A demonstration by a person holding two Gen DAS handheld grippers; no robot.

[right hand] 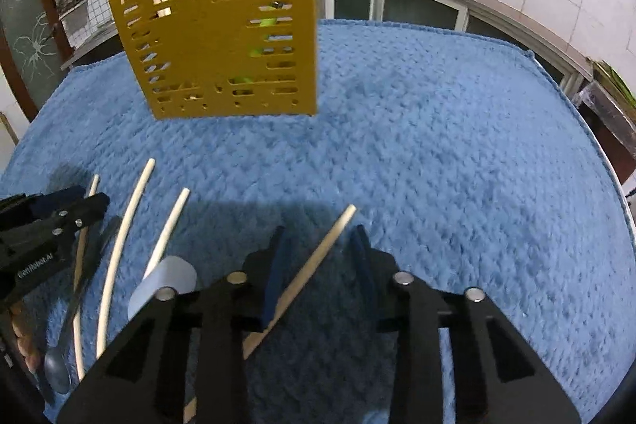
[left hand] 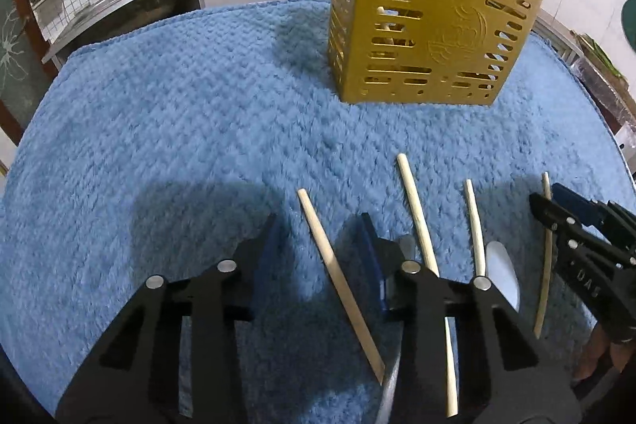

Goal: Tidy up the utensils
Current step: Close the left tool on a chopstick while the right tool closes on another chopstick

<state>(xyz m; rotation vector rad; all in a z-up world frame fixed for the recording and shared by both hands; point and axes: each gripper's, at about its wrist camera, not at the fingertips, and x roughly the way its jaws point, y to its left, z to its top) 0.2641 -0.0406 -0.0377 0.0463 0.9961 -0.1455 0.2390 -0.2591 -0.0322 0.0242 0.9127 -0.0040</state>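
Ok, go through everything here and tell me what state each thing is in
Left claw: open, straddling a chopstick.
Right claw: open, straddling another chopstick.
Yellow holder: upright on the blue towel, holding utensils.
White spoon: lying flat.

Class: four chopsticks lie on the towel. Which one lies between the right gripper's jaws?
The rightmost chopstick, apart from the other three; the right gripper straddles it, jaws open.

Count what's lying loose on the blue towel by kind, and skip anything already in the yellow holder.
Chopsticks: 4
White spoon: 1
Metal spoon: 1
Total: 6
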